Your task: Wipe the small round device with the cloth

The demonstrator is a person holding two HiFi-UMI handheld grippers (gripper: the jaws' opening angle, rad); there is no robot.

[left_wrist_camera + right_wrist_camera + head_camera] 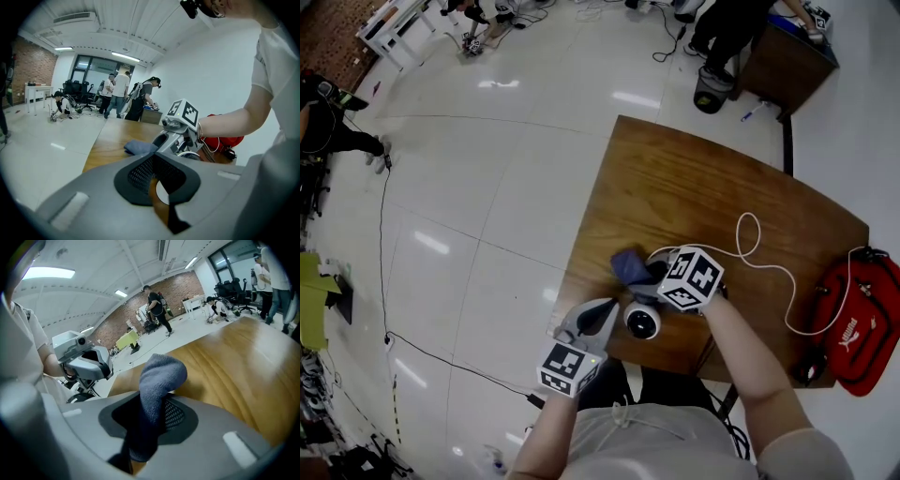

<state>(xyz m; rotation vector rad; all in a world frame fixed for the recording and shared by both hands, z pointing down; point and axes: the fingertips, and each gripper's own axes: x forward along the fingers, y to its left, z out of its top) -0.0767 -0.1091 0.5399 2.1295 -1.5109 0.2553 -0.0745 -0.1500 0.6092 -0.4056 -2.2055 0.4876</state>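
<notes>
Blue cloth [158,376] between right tongs [146,430]

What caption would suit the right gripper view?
Right tongs gripping a blue-grey cloth, wooden table beyond.

We are in an open, lab-like office: glossy white floor [487,187], brick wall [40,65], office chairs [75,89], strip lights [124,56], wooden desk [694,178].

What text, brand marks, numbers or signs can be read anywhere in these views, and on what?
"PUMA": white print with a leaping-cat mark, on the red bag at the table's right end.
Marker cubes: black-and-white square patterns only, no letters.
Nothing else is readable; the background is too small and blurred.
</notes>
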